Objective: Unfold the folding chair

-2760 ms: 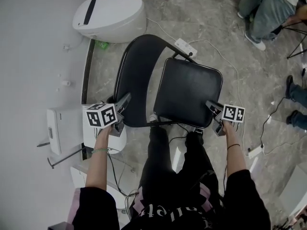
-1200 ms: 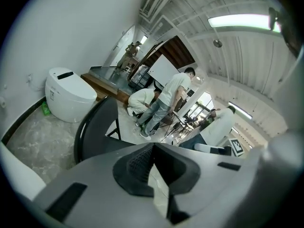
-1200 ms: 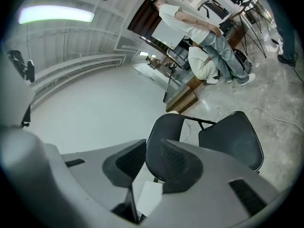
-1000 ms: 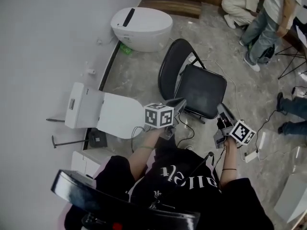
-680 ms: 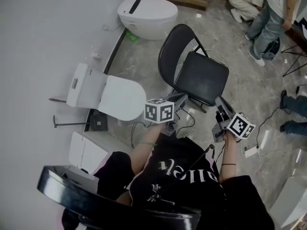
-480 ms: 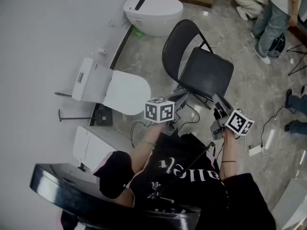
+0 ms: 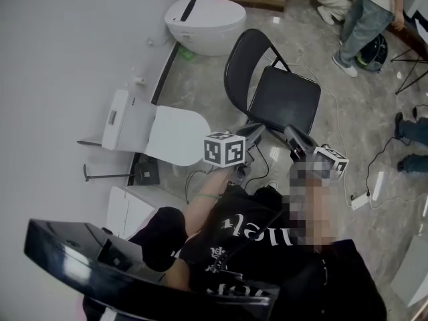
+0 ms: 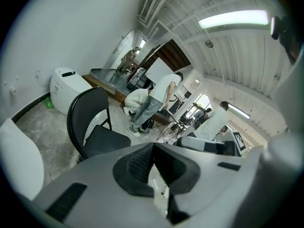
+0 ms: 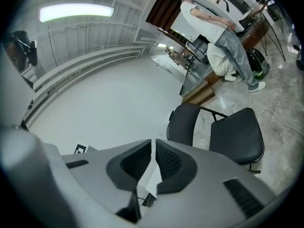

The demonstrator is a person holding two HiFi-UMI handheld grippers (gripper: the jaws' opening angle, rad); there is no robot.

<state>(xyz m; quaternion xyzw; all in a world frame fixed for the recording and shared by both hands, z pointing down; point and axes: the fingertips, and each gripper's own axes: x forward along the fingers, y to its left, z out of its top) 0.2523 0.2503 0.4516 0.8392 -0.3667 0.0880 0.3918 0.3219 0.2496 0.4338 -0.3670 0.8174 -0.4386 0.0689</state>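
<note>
Head view — the chair (image 7: 283, 102) stands unfolded on the floor (image 7: 200, 89), seat down and back upright. I hold both claws on its near side. The left claw (image 7: 255, 132) points at the seat's near-left corner and the right claw (image 7: 294, 138) at its near-right. Their tips seem to meet the seat edge here. A white toilet (image 7: 204, 15) sits by the wall beyond the chair. A second toilet (image 7: 175, 136), lid up, is left of the left claw. People (image 7: 364, 9) stand at top right, and a power strip (image 7: 361, 199) lies on the floor to the right.

Left gripper view — the left claw (image 8: 153, 146) is fully closed, pads pressed tip to tip with nothing between them. The chair (image 8: 90, 118) stands ahead and to the left, clear of the claw. The white toilet (image 8: 64, 91) is behind it against the wall, with the people (image 8: 152, 99) farther back.

Right gripper view — the right claw (image 9: 153, 144) has just been closing. Its pads are now drawn in to a hairline slit and it grips nothing. The chair (image 9: 237, 134) stands ahead and to the right — not touching the claw — with its back toward the wall. The people (image 9: 223, 37) are at a counter (image 9: 202, 72) beyond it.
</note>
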